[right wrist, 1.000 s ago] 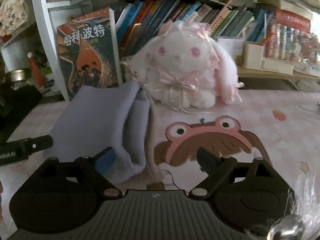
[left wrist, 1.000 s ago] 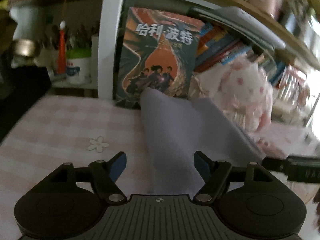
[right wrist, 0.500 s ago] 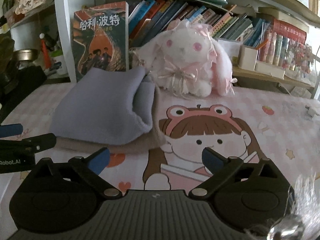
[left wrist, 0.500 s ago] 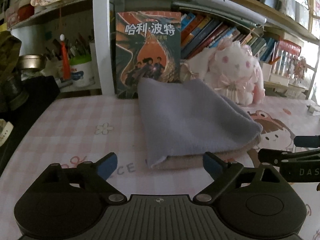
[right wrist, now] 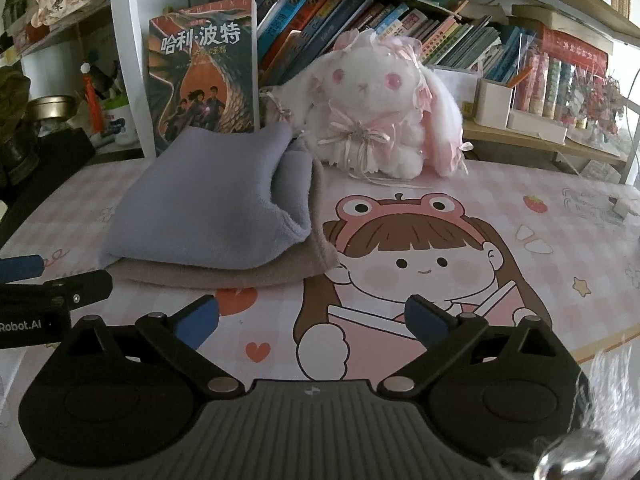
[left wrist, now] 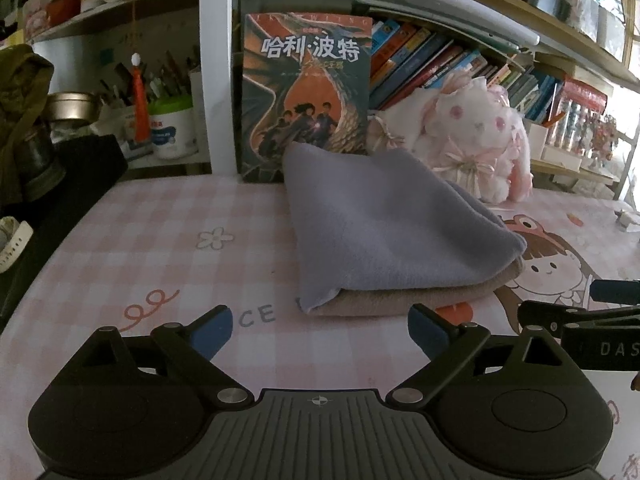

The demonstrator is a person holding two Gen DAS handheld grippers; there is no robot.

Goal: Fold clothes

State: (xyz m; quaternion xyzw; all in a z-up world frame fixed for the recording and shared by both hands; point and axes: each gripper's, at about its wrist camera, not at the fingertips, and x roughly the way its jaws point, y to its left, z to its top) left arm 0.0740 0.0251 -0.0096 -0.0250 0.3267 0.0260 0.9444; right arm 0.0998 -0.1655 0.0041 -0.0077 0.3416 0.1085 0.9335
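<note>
Lavender cloth [left wrist: 384, 224] folded, lying atop folded tan cloth [left wrist: 420, 300], on pink checked surface [left wrist: 160, 248] before book [left wrist: 306, 92]. My left claw [left wrist: 320, 330] and right claw [right wrist: 312, 320] both spread apart, empty, short of stack.

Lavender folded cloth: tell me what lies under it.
Under the lavender cloth lies a folded tan cloth, showing only along its near and right edges. The rest of it is covered.

I count two folded cloths in one stack at frame centre: one lavender cloth [left wrist: 396, 232] on top, one tan cloth [left wrist: 420, 300] beneath. One plush rabbit [right wrist: 376, 108] sits upper centre of my right view. One book with a dragon cover [left wrist: 306, 96] stands facing out. One white tub [left wrist: 174, 128] at left. My two tools: left tool [left wrist: 320, 330], right tool [right wrist: 312, 320].
</note>
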